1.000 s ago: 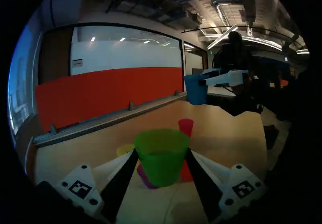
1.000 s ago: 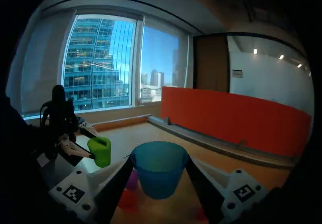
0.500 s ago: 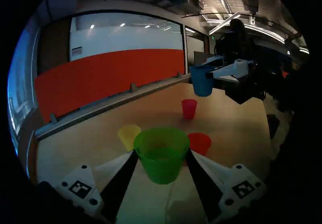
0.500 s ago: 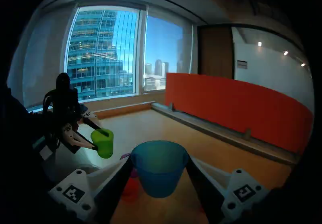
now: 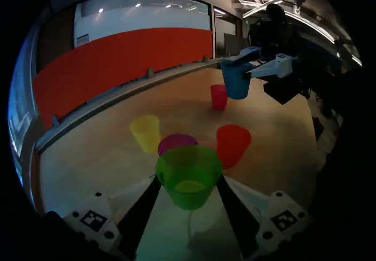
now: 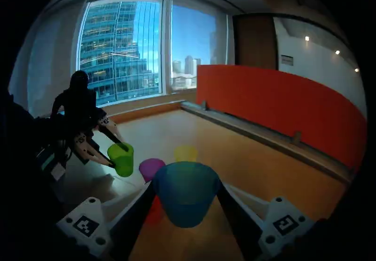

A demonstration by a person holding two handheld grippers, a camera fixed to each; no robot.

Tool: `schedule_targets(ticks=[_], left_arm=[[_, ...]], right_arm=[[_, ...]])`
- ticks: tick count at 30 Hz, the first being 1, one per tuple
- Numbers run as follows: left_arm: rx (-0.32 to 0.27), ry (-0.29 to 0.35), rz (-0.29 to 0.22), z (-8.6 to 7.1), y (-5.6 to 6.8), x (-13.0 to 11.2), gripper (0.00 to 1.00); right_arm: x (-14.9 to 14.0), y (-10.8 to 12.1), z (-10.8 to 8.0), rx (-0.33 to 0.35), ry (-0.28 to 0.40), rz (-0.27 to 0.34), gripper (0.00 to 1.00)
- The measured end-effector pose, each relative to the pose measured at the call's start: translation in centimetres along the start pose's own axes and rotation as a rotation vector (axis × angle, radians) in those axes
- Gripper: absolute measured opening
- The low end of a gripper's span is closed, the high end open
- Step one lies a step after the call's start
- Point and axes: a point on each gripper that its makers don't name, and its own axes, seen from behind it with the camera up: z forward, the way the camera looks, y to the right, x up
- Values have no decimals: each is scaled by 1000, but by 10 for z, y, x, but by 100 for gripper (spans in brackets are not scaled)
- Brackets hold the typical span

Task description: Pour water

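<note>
In the left gripper view my left gripper (image 5: 189,186) is shut on a green cup (image 5: 189,175), held upright above the table. Farther off to the upper right, the right gripper (image 5: 254,69) holds a blue cup (image 5: 235,79) in the air. In the right gripper view my right gripper (image 6: 186,200) is shut on that blue cup (image 6: 186,199), upright. To its left the left gripper (image 6: 101,143) and a person's dark hand carry the green cup (image 6: 122,159). On the wooden table (image 5: 94,167) stand a yellow cup (image 5: 145,132), a purple cup (image 5: 176,142), an orange-red cup (image 5: 232,143) and a small red cup (image 5: 218,96).
A long red partition (image 5: 117,59) with a metal rail runs along the table's far edge. Large windows (image 6: 122,54) show towers outside. The purple cup (image 6: 151,168), the yellow cup (image 6: 185,153) and an orange-red cup (image 6: 154,210) sit below my blue cup.
Both views have tilted downward, so more of the table and its cups shows. The two held cups stay gripped and have come a little closer to each other.
</note>
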Motion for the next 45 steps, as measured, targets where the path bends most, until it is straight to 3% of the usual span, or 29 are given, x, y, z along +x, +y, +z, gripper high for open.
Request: schedule_targets(ticks=[6, 12, 30, 45], left_arm=[[-19, -75, -11, 9, 0, -16, 84], [-20, -110, -19, 17, -3, -26, 84], [-30, -147, -37, 25, -4, -42, 84], [-26, -138, -48, 20, -5, -51, 85]], right_arm=[[-19, 4, 7, 11, -42, 3, 93], [-34, 8, 12, 13, -75, 5, 93], [-59, 12, 21, 17, -121, 8, 94], [-81, 8, 29, 14, -159, -8, 94]])
